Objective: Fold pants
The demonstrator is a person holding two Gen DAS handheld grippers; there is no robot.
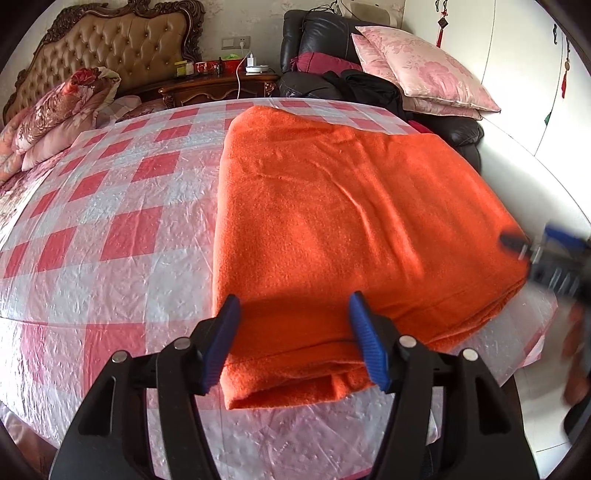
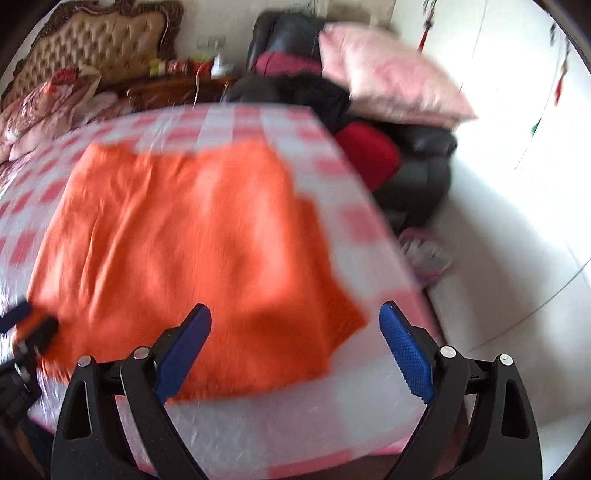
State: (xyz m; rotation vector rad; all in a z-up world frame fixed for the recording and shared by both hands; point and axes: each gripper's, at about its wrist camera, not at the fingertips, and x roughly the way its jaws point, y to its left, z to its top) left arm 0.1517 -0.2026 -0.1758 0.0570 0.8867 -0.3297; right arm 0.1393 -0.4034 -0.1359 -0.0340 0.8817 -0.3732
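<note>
Left fingers (image 1: 291,314) spread, straddling the near folded edge of the pants (image 1: 351,221) without pinching. Right fingers (image 2: 295,321) spread wide, hung over the pants' near right corner, gripping nothing. Pants, orange, lay folded flat on the checked sheet (image 1: 110,229), toward its right side. Beyond lay a pink pillow (image 1: 421,70) on a black sofa (image 1: 317,33).
</note>
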